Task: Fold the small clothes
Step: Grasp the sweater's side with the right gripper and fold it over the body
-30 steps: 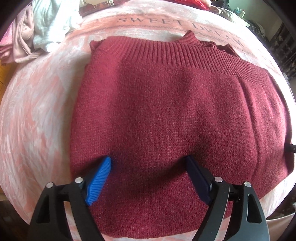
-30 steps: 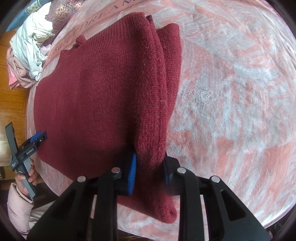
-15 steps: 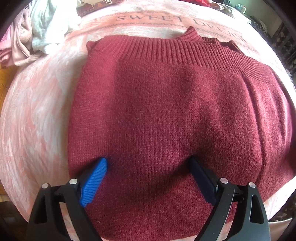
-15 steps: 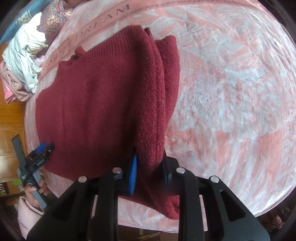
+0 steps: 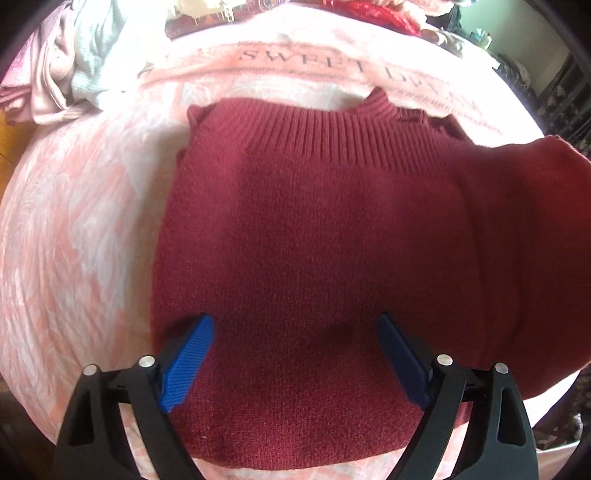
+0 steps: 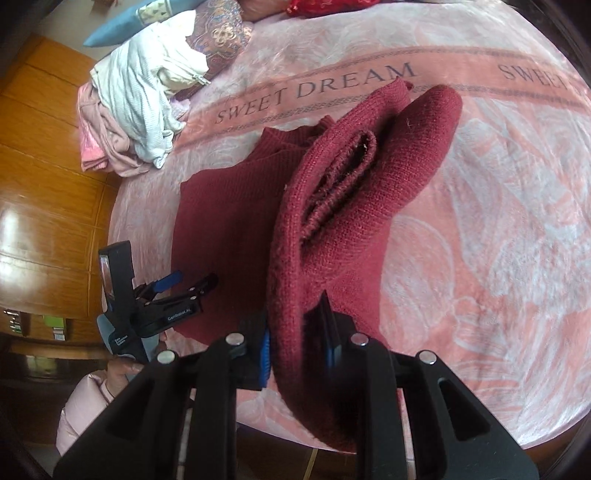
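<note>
A dark red knit sweater (image 5: pixel 314 240) lies on the pink bed cover (image 5: pixel 74 240), ribbed hem toward the far side. My left gripper (image 5: pixel 295 354) is open, its blue pads resting on the sweater's near part, gripping nothing. It also shows in the right wrist view (image 6: pixel 192 280). My right gripper (image 6: pixel 295 339) is shut on the sweater's (image 6: pixel 332 221) right side and holds that folded edge lifted off the bed. The raised part shows at the right of the left wrist view (image 5: pixel 535 240).
A pile of white and pink clothes (image 6: pixel 140 99) lies at the bed's far left, with patterned pillows (image 6: pixel 218 33) behind it. The cover reads "SWEET DREAM" (image 6: pixel 314 92). A wooden wall (image 6: pixel 44 184) stands left of the bed.
My right gripper has lifted the sweater's right edge up off the bed and begun carrying it over toward the left. My left gripper has stayed open on the sweater's near part.
</note>
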### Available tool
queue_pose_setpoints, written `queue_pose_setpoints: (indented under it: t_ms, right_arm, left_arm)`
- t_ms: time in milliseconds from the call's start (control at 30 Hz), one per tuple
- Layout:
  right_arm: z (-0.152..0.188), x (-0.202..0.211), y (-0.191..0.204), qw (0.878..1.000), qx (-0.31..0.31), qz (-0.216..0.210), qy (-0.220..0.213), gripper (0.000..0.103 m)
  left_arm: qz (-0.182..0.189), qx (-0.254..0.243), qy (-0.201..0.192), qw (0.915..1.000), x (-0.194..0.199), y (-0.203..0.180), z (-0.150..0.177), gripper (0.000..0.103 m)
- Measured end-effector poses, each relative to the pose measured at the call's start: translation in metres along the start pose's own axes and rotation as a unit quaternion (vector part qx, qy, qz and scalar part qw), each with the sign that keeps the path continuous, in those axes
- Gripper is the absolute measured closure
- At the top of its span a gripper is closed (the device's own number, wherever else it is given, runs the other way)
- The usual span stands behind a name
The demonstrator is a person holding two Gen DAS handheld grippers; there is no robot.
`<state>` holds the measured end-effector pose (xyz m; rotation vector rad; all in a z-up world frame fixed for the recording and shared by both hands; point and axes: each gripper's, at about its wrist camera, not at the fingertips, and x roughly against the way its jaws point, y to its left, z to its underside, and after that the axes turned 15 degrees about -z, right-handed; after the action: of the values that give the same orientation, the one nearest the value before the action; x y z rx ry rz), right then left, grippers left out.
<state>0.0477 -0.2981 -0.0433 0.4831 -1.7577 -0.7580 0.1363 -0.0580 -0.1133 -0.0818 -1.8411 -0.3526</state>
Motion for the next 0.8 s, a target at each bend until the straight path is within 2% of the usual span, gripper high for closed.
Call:
queue_pose_setpoints:
  t_ms: [133, 300, 467, 600, 667, 767, 800]
  right_arm:
    - [-0.003, -0.032, 0.033, 0.998, 0.045, 0.024, 0.028, 0.083]
    - [0.009, -0.077, 0.053, 0.991, 0.087, 0.065, 0.072, 0.083]
    - [0.022, -0.117, 0.052, 0.982, 0.115, 0.105, 0.104, 0.082]
    - [0.024, -0.132, 0.048, 0.982, 0.115, 0.109, 0.105, 0.078]
    - [0.023, -0.138, 0.050, 0.982, 0.118, 0.103, 0.108, 0.070]
    - [0.024, -0.136, 0.053, 0.983, 0.120, 0.076, 0.115, 0.051]
    - [0.023, -0.136, 0.054, 0.984, 0.119, 0.067, 0.115, 0.050]
  left_arm:
    - [0.008, 0.015, 0.010, 0.9998, -0.003, 0.009, -0.004, 0.013]
    - [0.008, 0.025, 0.006, 0.9996, -0.003, 0.021, -0.005, 0.013]
    - [0.037, 0.056, 0.027, 0.9974, -0.008, 0.034, -0.007, 0.012]
    - [0.049, 0.071, 0.027, 0.9959, -0.004, 0.038, -0.006, 0.012]
    - [0.057, 0.078, 0.026, 0.9950, -0.002, 0.042, -0.006, 0.012]
    - [0.066, 0.079, 0.026, 0.9943, 0.001, 0.039, -0.005, 0.012]
    - [0.068, 0.079, 0.028, 0.9941, 0.002, 0.037, -0.005, 0.012]
